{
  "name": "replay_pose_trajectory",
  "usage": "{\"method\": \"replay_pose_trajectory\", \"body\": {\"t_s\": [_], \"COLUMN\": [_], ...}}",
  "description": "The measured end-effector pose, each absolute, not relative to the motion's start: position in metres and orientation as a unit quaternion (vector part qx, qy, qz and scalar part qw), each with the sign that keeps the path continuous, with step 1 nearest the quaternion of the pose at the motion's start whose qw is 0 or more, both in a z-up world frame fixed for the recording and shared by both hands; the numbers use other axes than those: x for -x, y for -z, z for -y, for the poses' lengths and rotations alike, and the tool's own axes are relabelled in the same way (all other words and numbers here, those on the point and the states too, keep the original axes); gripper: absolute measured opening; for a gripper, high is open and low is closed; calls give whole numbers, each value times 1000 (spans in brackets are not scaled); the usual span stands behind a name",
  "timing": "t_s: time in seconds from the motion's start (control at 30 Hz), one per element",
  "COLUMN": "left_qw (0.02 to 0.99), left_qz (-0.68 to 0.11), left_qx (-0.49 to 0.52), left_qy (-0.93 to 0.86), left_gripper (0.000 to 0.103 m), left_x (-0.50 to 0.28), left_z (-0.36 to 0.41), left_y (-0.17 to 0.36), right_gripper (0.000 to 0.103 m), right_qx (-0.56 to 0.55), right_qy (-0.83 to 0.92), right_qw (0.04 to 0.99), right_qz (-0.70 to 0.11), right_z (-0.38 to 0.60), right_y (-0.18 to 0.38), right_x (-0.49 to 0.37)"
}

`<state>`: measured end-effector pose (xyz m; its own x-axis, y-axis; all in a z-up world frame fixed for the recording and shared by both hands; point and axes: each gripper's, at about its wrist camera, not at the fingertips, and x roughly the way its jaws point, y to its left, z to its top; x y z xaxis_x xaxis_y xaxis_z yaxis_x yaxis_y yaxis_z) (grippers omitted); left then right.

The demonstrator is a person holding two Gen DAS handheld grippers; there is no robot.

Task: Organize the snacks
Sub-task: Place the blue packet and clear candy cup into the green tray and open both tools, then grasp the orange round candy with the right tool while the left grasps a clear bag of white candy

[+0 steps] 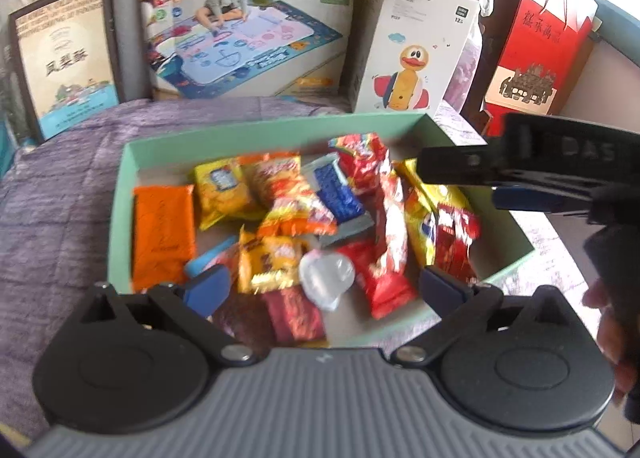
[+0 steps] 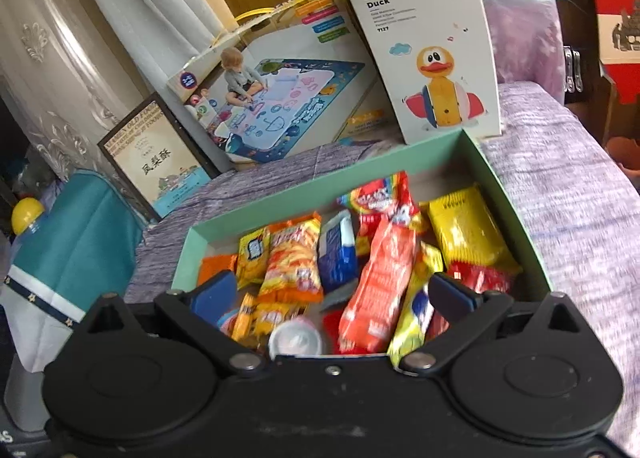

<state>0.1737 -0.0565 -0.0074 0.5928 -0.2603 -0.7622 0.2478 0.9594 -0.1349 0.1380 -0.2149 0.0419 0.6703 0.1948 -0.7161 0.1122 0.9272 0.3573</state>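
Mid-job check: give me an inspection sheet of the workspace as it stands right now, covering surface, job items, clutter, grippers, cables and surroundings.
Surface: purple quilted bedspread, nothing spilled on it.
Job's things: open mint-green cardboard box holding a loose pile of snacks, among them a flat orange packet at the left wall, a blue wafer pack, a long red-orange packet, a yellow packet and a clear jelly cup.
Clutter: nothing seen outside the box.
Grippers: left gripper open and empty over the box; right gripper open and empty.
Cables: nothing seen.
Surroundings: white Roly-Poly Duck toy box, drawing-mat box, framed Chinese print, red gift box.
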Motion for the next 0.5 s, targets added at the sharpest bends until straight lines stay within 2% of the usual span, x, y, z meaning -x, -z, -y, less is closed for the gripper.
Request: {"method": "replay_pose_trajectory", "body": {"t_s": [0.5], "left_qw": [870], "left_qz": [-478], "left_qx": [-4], "left_qy": [122], "left_gripper": [101], "left_x": [-91], "left_z": [26], "left_y": [53], "right_gripper": [103], "right_qx": [-212], "right_qy": [-25], "right_qw": [861], "right_qz": [-462], "right_z": [192], "right_y": [-4], "right_x": [-59]}}
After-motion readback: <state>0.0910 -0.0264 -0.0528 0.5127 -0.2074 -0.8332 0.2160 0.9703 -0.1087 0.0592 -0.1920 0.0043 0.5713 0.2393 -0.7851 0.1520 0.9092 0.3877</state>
